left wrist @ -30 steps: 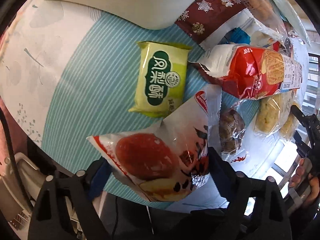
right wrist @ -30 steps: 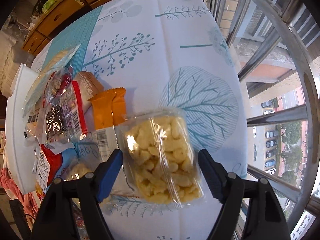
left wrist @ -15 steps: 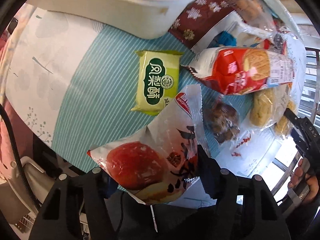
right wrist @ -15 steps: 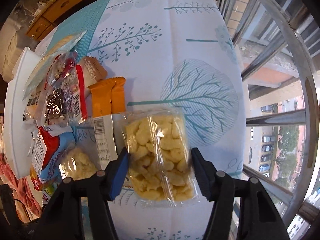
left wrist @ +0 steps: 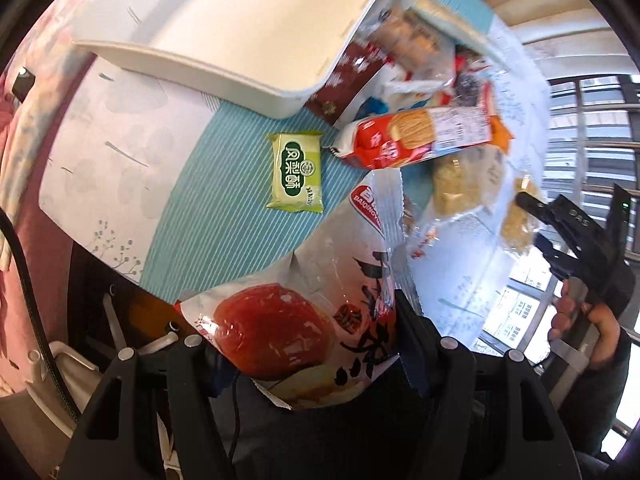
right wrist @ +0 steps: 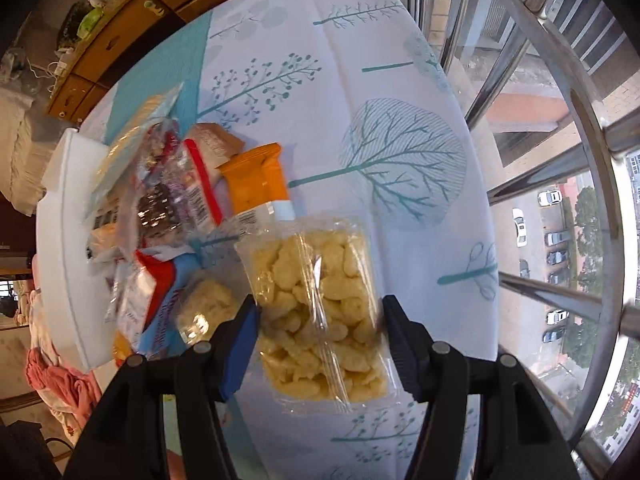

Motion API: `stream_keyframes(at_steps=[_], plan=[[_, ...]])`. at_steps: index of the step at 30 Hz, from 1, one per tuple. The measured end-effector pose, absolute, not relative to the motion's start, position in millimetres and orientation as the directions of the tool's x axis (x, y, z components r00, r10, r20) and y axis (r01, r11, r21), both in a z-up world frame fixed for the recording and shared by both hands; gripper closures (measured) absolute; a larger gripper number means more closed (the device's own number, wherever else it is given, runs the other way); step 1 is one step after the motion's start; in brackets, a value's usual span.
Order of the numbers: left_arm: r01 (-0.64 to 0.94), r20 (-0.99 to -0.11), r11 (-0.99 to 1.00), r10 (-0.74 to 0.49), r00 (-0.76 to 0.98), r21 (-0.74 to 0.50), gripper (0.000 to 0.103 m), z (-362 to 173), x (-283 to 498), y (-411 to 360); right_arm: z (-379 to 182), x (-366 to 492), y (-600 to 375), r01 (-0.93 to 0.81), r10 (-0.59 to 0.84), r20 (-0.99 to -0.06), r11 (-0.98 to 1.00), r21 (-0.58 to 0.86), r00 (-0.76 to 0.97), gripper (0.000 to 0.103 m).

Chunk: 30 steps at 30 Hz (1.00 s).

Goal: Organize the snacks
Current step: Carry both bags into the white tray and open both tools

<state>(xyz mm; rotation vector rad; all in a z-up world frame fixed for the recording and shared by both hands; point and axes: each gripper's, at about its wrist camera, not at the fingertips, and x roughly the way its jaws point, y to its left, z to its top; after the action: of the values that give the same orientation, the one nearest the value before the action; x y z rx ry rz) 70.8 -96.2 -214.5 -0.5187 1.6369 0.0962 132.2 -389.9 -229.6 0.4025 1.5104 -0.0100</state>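
A: From the left wrist, what's there?

B: The left gripper is clamped on a white pastry packet printed with a red bun, lifted clear of the tablecloth. Its jaws were closing a moment back and have since levelled off, with the packet pinched between them.

A: And beneath it?

B: A green pineapple-cake packet lies flat on the teal stripes, just beside a red biscuit pack. A white tray sits beyond them at the top (nothing shows inside the part visible). More snacks pile up to the right, blurred. The right gripper shows at the right edge in a hand.

A: Now the right wrist.

B: There the right gripper squeezes a clear bag of yellow puffs, its jaws likewise narrowed recently and now pressing both sides. To its left rest an orange wrapper and a heap of packets against the tray.
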Motion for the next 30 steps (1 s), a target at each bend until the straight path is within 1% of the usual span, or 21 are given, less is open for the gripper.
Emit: stream_keyframes(at_steps=[9,17,25,30], plan=[[-0.284,-0.966,0.924,-0.249,0.066,-0.257,0.038,-154.1,65.7,-79.2,-191.6,108.0,-359.7,0.213,0.296,-0.950,0.926,0.312,0.105,0.042],[-0.187,-0.956,0.949,-0.215,0.201,-0.252,0.038,-105.8,87.4,-44.6,-168.7,80.1,-314.1,0.162,0.336,-0.931,0.920,0.357,0.144,0.042],[-0.089,-0.929,0.963,-0.216,0.300,-0.253,0.038,-78.9,108.9,-6.1,-146.2,64.8,-251.7,0.092,0.372,-0.904,0.913,0.397,0.211,0.042],[-0.029,-0.902,0.968,-0.223,0.369,-0.251,0.038,-69.6,122.7,17.8,-126.3,68.5,-220.1,0.073,0.375,-0.876,0.908,0.414,0.304,0.042]])
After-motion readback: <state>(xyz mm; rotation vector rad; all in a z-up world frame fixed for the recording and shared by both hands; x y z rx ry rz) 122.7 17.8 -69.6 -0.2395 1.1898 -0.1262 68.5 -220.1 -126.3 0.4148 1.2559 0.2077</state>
